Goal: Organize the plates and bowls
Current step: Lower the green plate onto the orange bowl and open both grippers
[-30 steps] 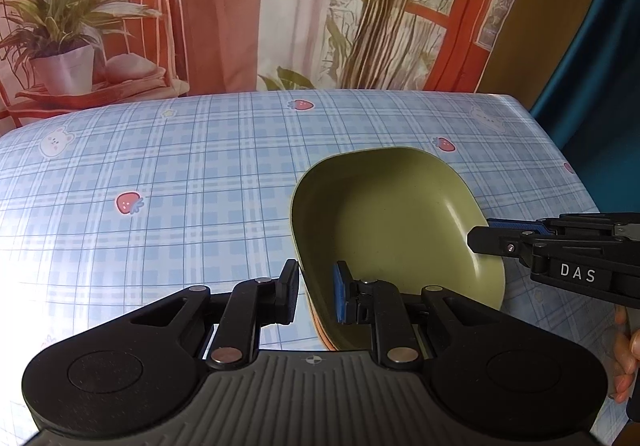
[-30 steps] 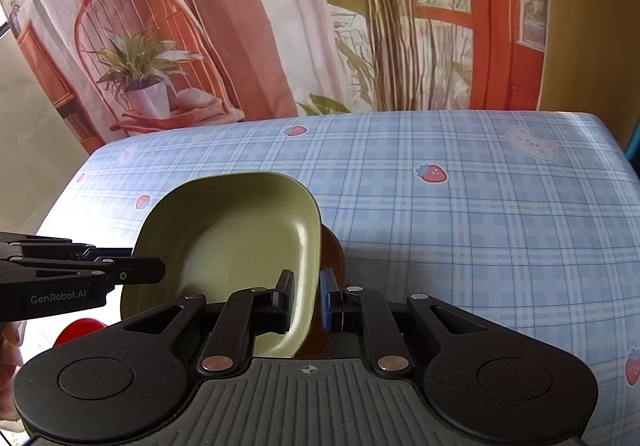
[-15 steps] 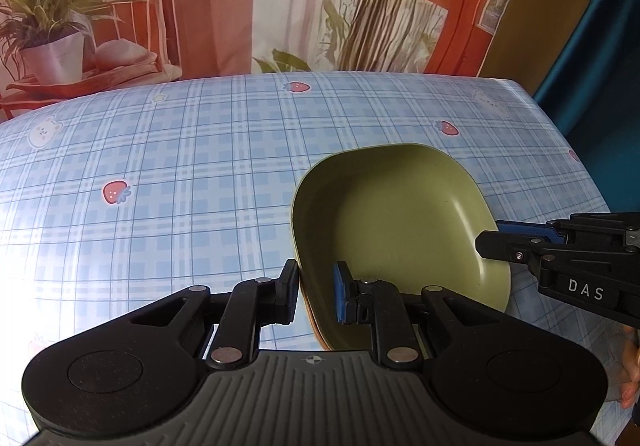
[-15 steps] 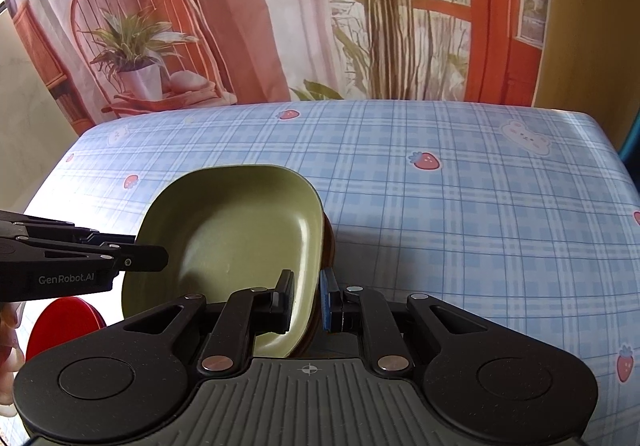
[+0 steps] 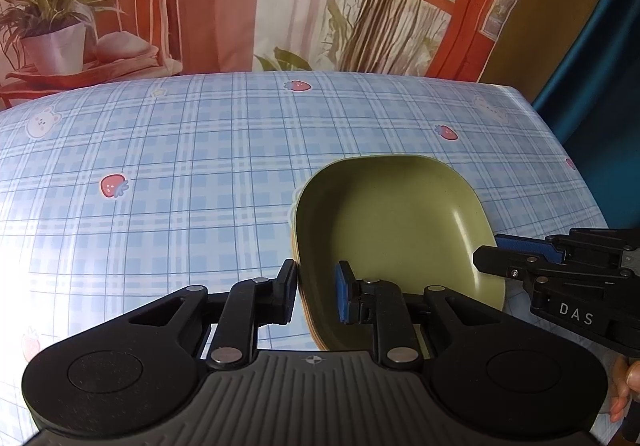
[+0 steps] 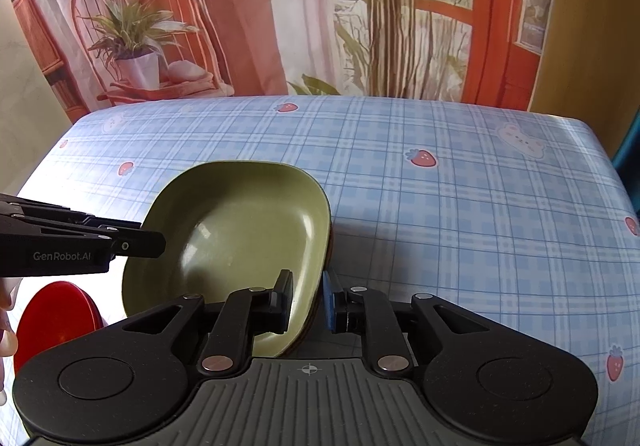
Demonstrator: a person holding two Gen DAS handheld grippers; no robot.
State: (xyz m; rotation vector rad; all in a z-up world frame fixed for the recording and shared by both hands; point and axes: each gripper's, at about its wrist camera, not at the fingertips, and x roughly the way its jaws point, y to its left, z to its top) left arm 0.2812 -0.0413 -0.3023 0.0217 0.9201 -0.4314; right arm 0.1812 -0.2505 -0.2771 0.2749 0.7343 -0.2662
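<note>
A green square plate [image 5: 394,230] tops a stack of plates whose brown and cream edges [image 5: 304,306] show beneath it. My left gripper [image 5: 316,294] is shut on the stack's left rim. My right gripper [image 6: 306,304] is shut on the stack's right rim, over the green plate [image 6: 236,234] and a brown edge [image 6: 316,310]. Each gripper shows in the other's view, the right one [image 5: 516,258] and the left one [image 6: 132,240]. The stack is held level, close above the blue checked tablecloth [image 5: 180,173].
A red round plate [image 6: 56,318] lies at the table's near left corner in the right wrist view. The table [image 6: 460,213] ends at a printed backdrop behind. A blue curtain [image 5: 600,65] hangs on the right.
Both grippers, still shut on the stack, have carried it forward over the table and lower. The red plate has come further into the right wrist view.
</note>
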